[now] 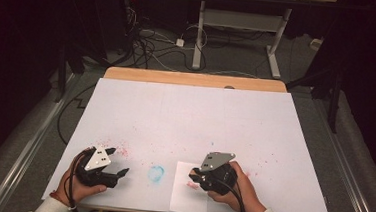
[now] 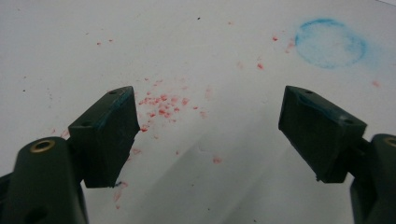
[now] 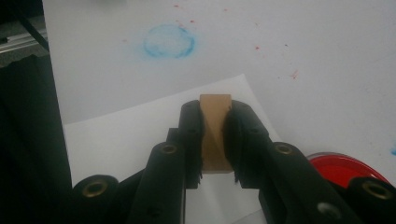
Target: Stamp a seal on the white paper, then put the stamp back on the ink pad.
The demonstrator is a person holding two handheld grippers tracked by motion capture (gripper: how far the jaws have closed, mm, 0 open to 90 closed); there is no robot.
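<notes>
Near the counter's (image 1: 275,122) front edge, the right tongs (image 3: 215,135) were clamped on a small wooden block (image 3: 215,133) above a paper sheet (image 3: 130,135). The left tongs (image 2: 210,126) stood apart over red specks (image 2: 161,105); a blue ring stain (image 2: 330,43) lay beyond.

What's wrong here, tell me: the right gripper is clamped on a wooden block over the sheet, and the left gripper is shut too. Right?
One thing is wrong. The left gripper is open: the left gripper view shows its jaws wide apart over red specks, holding nothing. The rest holds: the right gripper is clamped on the wooden block over the sheet.
</notes>
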